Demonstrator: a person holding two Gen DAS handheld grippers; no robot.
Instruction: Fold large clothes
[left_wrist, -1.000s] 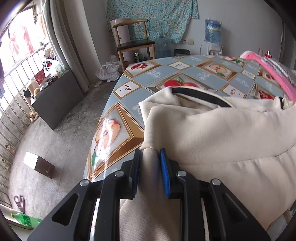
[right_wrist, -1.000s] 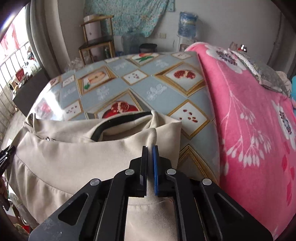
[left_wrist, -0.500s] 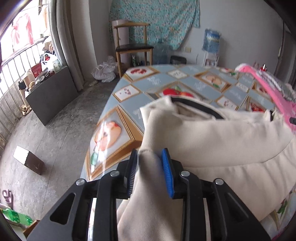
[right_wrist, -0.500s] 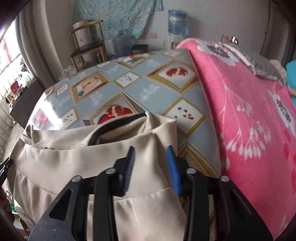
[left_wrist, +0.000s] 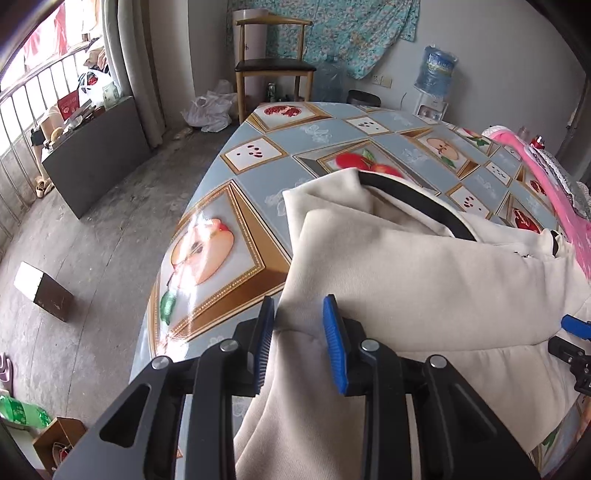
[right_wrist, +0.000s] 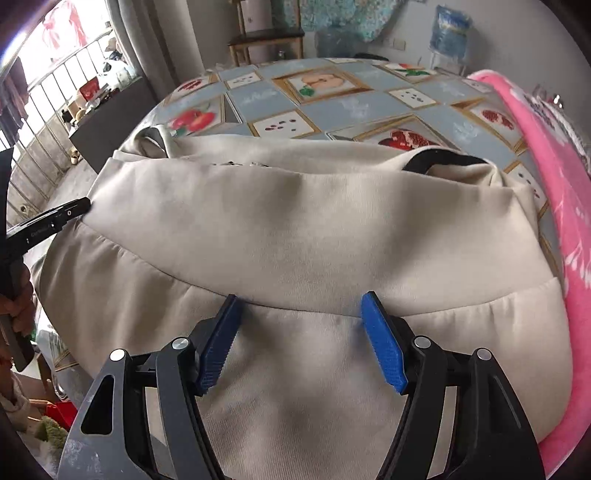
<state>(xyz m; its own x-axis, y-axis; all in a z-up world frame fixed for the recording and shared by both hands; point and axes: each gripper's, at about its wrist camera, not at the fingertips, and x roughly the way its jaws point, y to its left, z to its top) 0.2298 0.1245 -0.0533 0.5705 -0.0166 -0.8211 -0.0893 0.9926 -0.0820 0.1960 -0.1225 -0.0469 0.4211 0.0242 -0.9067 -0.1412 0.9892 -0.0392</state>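
- My left gripper, bottom centre of the left wrist view: jaws parted, released; cream cloth lies between the blue pads, not pinched.
- My right gripper, bottom centre of the right wrist view: jaws spread wide, released, hovering over the cloth and holding nothing.
- Cream garment, centre of both views: lies on the table with one layer doubled over another, a folded edge running across the frame just beyond my right pads; black-trimmed collar at the far end. I judge one fold laid down, with further folds and smoothing left.
- Patterned tablecloth, upper middle: bare beyond the garment.
- Pink blanket, right edge: beside the garment.
- Wooden chair, top centre, beyond the table.
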